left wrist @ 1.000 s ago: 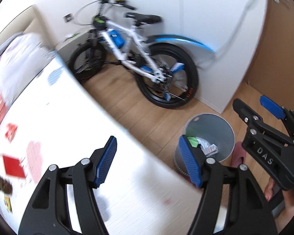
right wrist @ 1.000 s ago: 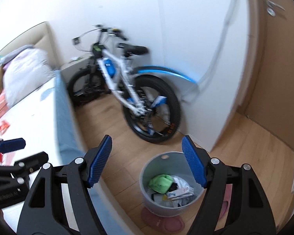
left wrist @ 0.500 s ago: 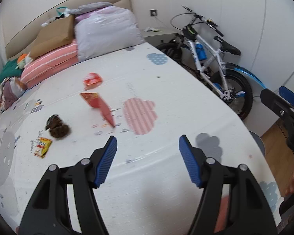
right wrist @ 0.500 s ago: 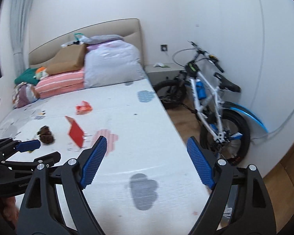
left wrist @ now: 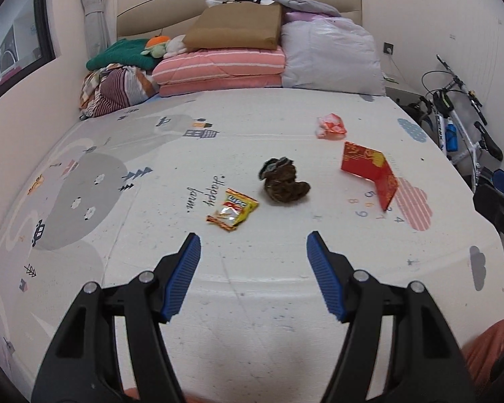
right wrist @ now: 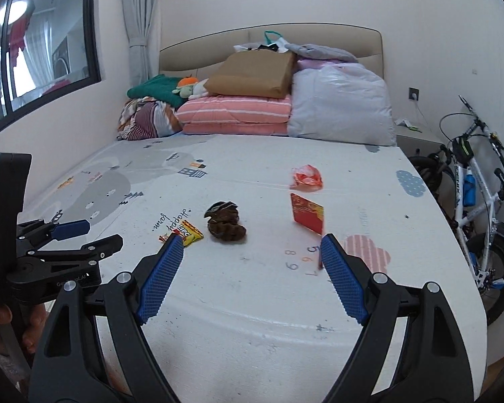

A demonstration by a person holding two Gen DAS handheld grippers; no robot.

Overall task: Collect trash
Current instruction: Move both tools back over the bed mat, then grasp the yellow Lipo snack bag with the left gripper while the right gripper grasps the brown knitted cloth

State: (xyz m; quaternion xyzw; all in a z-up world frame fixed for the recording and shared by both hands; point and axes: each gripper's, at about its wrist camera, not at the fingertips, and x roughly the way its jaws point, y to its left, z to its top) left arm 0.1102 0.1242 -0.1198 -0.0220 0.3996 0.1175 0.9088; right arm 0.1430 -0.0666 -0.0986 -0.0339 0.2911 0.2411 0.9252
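Note:
Four bits of trash lie on the printed bed sheet point(left wrist: 252, 302): a yellow snack wrapper point(left wrist: 232, 210) point(right wrist: 184, 231), a crumpled brown wad point(left wrist: 284, 186) point(right wrist: 225, 223), a folded red card point(left wrist: 369, 171) point(right wrist: 307, 213) standing on edge, and a crumpled red-and-white wrapper point(left wrist: 331, 126) point(right wrist: 305, 176) farther back. My left gripper point(left wrist: 253, 238) hovers open over the near part of the bed, short of the yellow wrapper, nothing between its blue pads. To its right, my right gripper point(right wrist: 252, 240) is open wider and also empty. The left gripper point(right wrist: 90, 235) shows at the right wrist view's left edge.
Folded blankets, pillows and a brown paper bag point(left wrist: 235, 27) are piled at the headboard. A wall with a window point(right wrist: 43, 50) runs along the bed's left side. A white bicycle point(right wrist: 477, 194) and a nightstand point(right wrist: 416, 137) stand at the right of the bed.
Both grippers have swung left, away from the floor bin and the bicycle, and now face the bed with its trash. The right jaws stand a little wider.

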